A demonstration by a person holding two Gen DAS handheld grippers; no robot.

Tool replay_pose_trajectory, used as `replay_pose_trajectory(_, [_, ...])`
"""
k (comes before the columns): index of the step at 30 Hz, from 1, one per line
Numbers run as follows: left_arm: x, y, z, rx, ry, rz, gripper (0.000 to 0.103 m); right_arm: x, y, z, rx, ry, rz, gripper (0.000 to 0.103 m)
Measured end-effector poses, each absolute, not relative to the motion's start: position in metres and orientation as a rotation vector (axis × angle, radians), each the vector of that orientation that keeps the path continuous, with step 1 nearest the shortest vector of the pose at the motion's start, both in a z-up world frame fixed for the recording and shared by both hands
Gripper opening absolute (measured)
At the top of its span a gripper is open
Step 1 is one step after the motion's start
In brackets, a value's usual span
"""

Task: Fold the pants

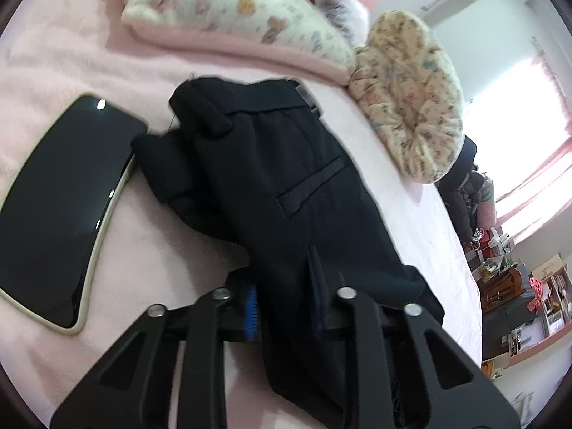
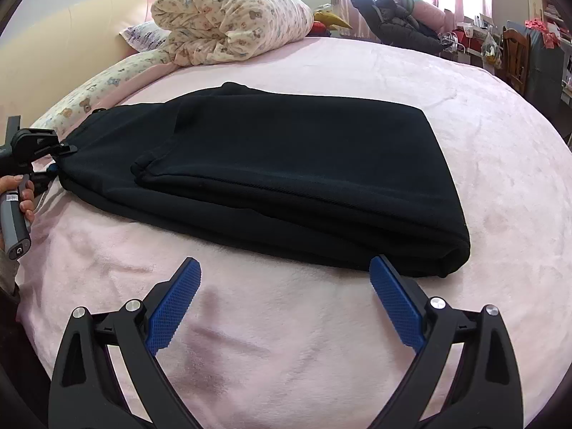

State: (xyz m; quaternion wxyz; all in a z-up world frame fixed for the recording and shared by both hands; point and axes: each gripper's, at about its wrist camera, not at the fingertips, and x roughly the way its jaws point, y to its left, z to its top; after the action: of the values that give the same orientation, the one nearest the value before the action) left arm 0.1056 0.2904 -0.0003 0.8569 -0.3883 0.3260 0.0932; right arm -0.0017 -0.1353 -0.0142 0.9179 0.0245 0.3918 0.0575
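Observation:
Black pants (image 2: pixel 286 150) lie folded in a long flat stack across the pink bed. In the left wrist view the waistband end of the pants (image 1: pixel 286 164) shows a back pocket slit, and my left gripper (image 1: pixel 282 282) is shut on a fold of this fabric, which runs between its blue pads (image 1: pixel 250 307). The right wrist view shows that same left gripper (image 2: pixel 60 150) at the pants' far left end, with a hand on its handle. My right gripper (image 2: pixel 286 261) stands open just in front of the pants' near edge, its right fingertip close to the folded corner, nothing between the pads.
A black phone (image 1: pixel 64 207) in a pale case lies on the pink blanket (image 2: pixel 321 339) left of the waistband. Patterned pillows (image 1: pixel 232 10) and a rolled quilt (image 2: pixel 228 18) sit at the bed's head. Dark clothes (image 2: pixel 393 21) and cluttered shelves stand beyond the far edge.

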Motion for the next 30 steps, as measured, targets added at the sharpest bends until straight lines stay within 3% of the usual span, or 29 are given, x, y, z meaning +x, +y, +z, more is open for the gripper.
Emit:
replay_pose_trajectory(5, [0.098,0.268,0.027,-0.685,0.567,0.155,0.012,-0.002,-0.136,-0.014,0.058,0.804,0.121,0.097])
replay_pose_trajectory(20, [0.096,0.235,0.061,-0.635,0.445,0.057,0.011,-0.002,-0.149,-0.01,0.092,0.798,0.115,0.097])
replay_pose_trajectory(30, [0.087,0.145,0.101,-0.351,0.385,-0.063,0.011,-0.008,-0.181,0.006,0.165,0.757,0.083,0.097])
